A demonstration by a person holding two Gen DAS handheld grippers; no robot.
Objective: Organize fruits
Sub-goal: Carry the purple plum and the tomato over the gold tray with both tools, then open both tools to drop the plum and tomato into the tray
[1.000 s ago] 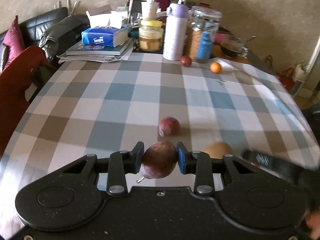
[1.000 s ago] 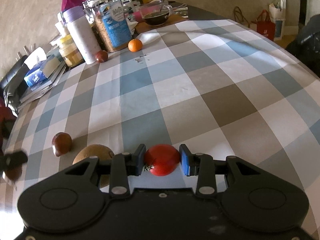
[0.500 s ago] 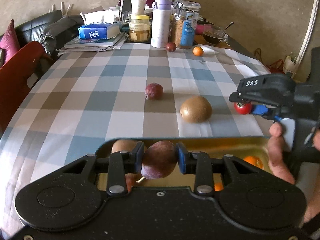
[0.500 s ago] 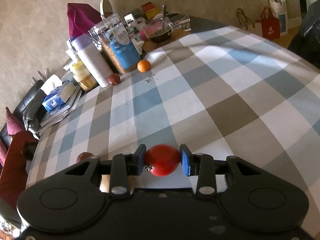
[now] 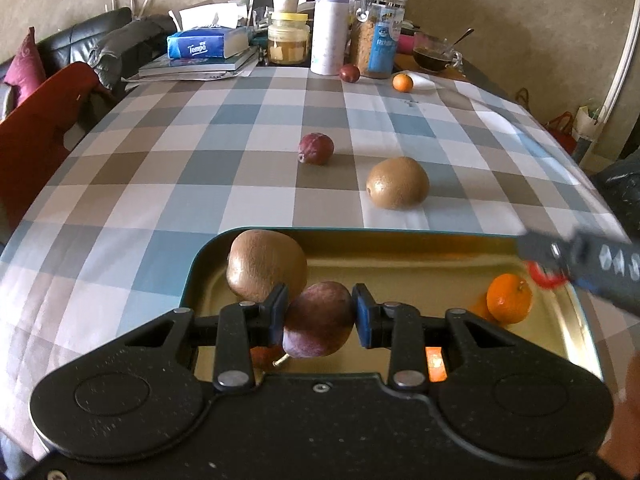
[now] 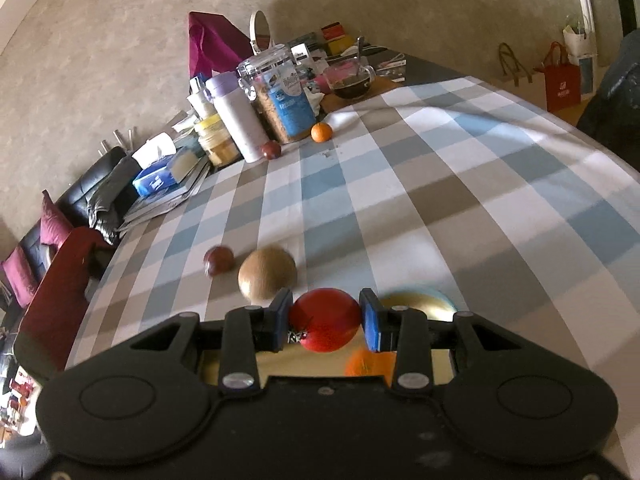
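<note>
Gripping a purple fruit [image 5: 318,320], left gripper [image 5: 320,316] hangs over the tray [image 5: 440,242], beside the kiwi [image 5: 266,266] inside. Right gripper [image 6: 325,320] clamps a tomato [image 6: 325,318] above the tray's far corner; orange [image 5: 509,298] sits below it.

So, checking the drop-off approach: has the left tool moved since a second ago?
Yes. The left tool, shut on a purple fruit, has pulled back from the loose kiwi and is now over the tray.
</note>
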